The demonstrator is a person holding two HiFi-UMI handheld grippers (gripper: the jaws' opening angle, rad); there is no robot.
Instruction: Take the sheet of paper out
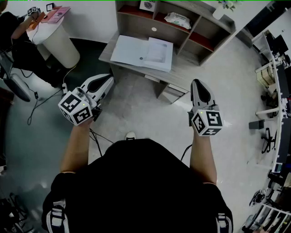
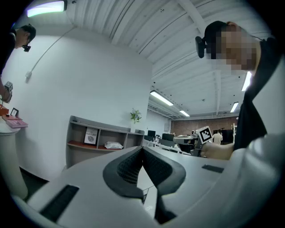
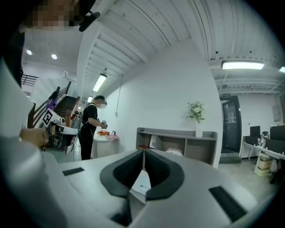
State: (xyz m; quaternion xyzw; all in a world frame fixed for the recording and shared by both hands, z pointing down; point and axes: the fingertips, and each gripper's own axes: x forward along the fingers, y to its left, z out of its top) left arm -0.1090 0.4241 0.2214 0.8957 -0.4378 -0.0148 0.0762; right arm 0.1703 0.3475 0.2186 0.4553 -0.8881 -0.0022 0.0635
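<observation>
A white open folder (image 1: 132,51) lies flat on a low grey desk (image 1: 105,53), with a sheet of paper (image 1: 158,51) on its right half. A corner of the white folder (image 3: 142,187) also shows below the jaws in the right gripper view. My left gripper (image 1: 109,80) is held level in the air, short of the desk's near left corner, jaws together and empty (image 2: 142,149). My right gripper (image 1: 197,83) hovers to the right of the desk, also shut with nothing between its pads (image 3: 143,152). Neither gripper touches the folder.
Behind the desk stands a grey shelf unit (image 1: 200,27) holding a book (image 1: 148,5) and a pack of wipes (image 1: 177,19). A person (image 1: 11,32) works at a round white table (image 1: 57,38) at the far left. Cables (image 1: 43,98) trail on the floor; racks (image 1: 275,91) line the right.
</observation>
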